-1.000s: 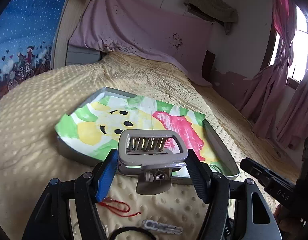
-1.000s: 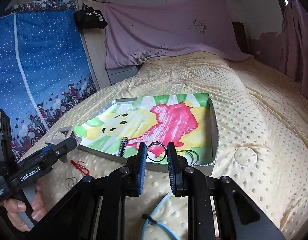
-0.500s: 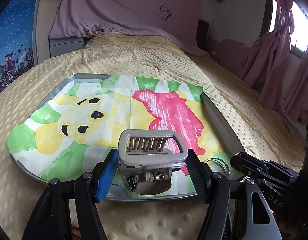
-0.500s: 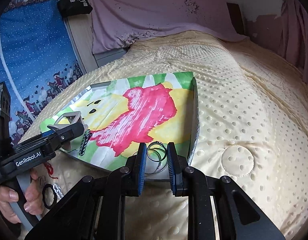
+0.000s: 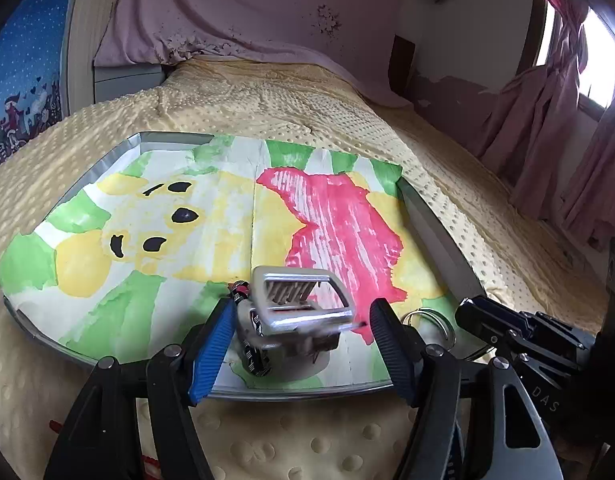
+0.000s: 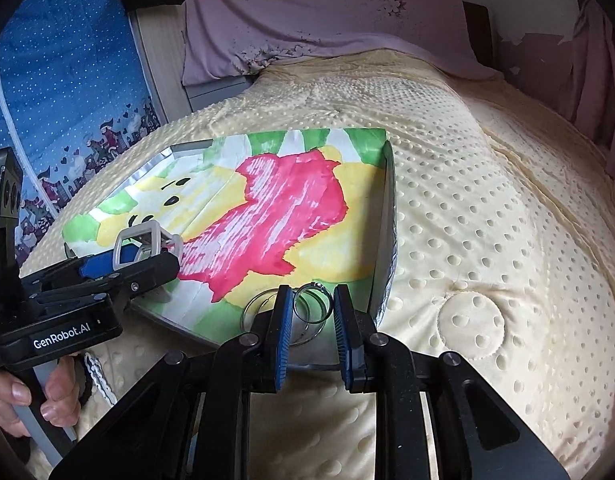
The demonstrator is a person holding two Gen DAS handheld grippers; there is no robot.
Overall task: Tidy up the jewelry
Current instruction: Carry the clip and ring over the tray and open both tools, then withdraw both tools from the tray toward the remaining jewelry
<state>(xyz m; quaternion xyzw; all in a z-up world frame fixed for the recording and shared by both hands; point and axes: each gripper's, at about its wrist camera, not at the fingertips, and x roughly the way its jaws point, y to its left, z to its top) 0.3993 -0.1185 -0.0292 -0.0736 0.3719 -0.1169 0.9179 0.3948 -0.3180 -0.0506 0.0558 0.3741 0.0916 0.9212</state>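
I have a bed (image 6: 487, 208) under both cameras, covered by a pale yellow blanket (image 5: 267, 96) with raised dots. A grey tray (image 5: 439, 232) lies flat on the blanket, lined with a painted sheet (image 6: 291, 200) in yellow, green and pink. At the head of the bed a mauve cloth (image 6: 327, 20) drapes down onto the blanket. Near the tray's close left corner, a white beaded piece (image 6: 99, 376) and a bit of red cord (image 5: 55, 426) lie directly on the blanket.
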